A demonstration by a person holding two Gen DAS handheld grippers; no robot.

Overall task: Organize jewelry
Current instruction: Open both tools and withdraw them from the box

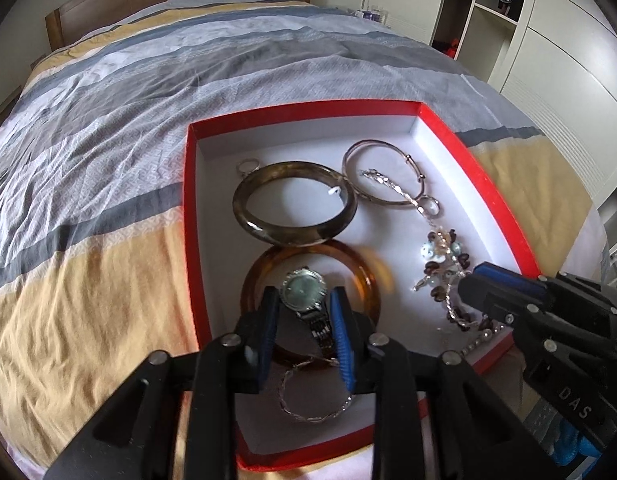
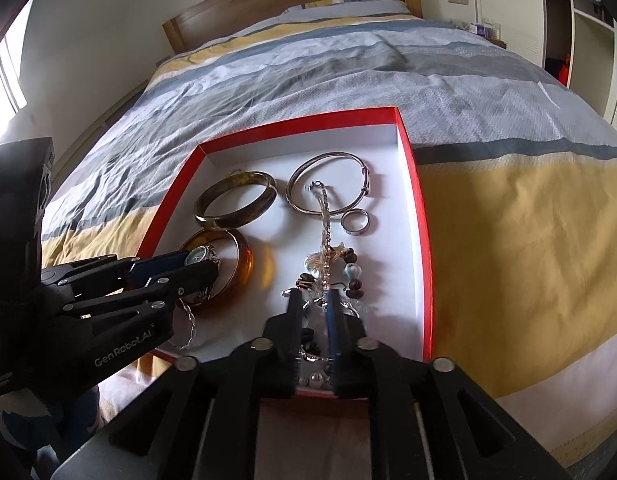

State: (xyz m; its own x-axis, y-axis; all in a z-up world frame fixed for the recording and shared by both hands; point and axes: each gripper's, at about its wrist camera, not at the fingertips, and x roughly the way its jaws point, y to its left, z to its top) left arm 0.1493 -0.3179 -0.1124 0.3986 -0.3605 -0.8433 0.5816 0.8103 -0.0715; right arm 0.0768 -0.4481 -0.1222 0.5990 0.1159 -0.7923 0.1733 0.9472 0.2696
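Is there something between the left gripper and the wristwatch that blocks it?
Nothing visible does. The left gripper is open with its fingers on either side of the wristwatch, which lies inside the amber bangle in the red box. The pads do not look pressed on it.

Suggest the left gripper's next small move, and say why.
Probably lift straight up and away. The left gripper has open jaws either side of the watch, which lies inside the amber bangle in the red box; the pads seem clear of it.
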